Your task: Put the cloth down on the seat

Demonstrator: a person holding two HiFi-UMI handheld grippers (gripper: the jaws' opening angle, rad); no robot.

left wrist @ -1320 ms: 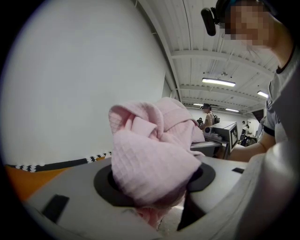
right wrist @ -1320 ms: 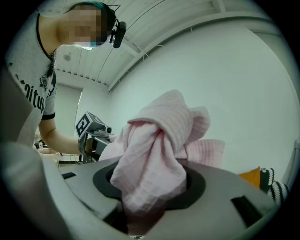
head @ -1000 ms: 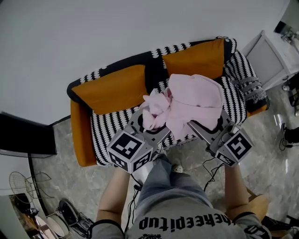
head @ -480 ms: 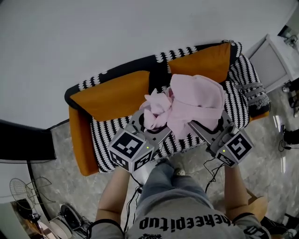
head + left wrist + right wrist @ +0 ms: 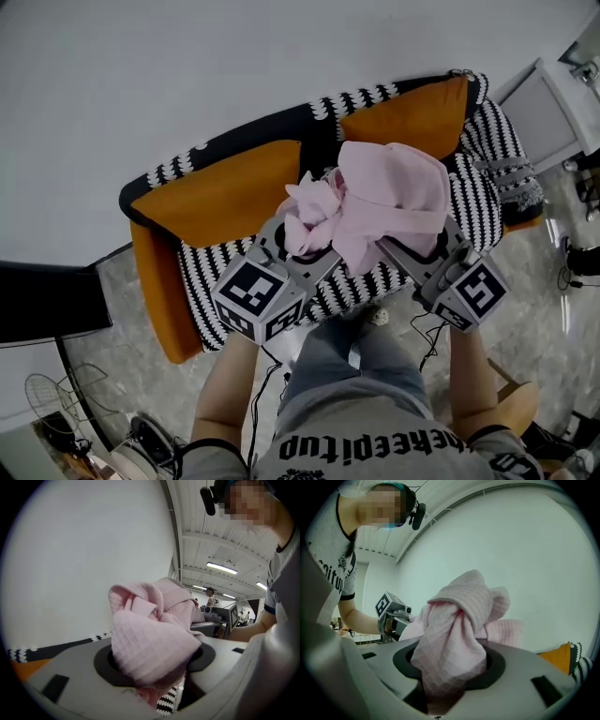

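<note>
My left gripper (image 5: 157,686) has its jaws pinched on a bunched fold of the pale pink waffle-weave cloth (image 5: 150,637), which wads up out of the jaw gap. My right gripper (image 5: 443,688) does the same, jaws clamped on another gathered fold that mounds up over them. Both jaws are closed on fabric and neither is empty.

From the head view, the cloth hangs as one crumpled bundle between the two grippers, bridging them. It is held up in the air over the sofa seat with the black-and-white knit cover (image 5: 211,272) and not laid on it. How high above the seat, I can't tell. It sits roughly over the middle to right part of the seat, in front of the two orange back cushions (image 5: 225,192).

Step in hand, I judge: carrying the cloth over the seat, with the put-down not yet done. The next move calls for lowering both grippers together until the cloth rests on the knit cover, then parting both sets of jaws and pulling clear without dragging the fabric. Snagging on the jaws is the likely risk.

My legs stand at the sofa's front edge, on the grey stone-tile floor (image 5: 150,309).
</note>
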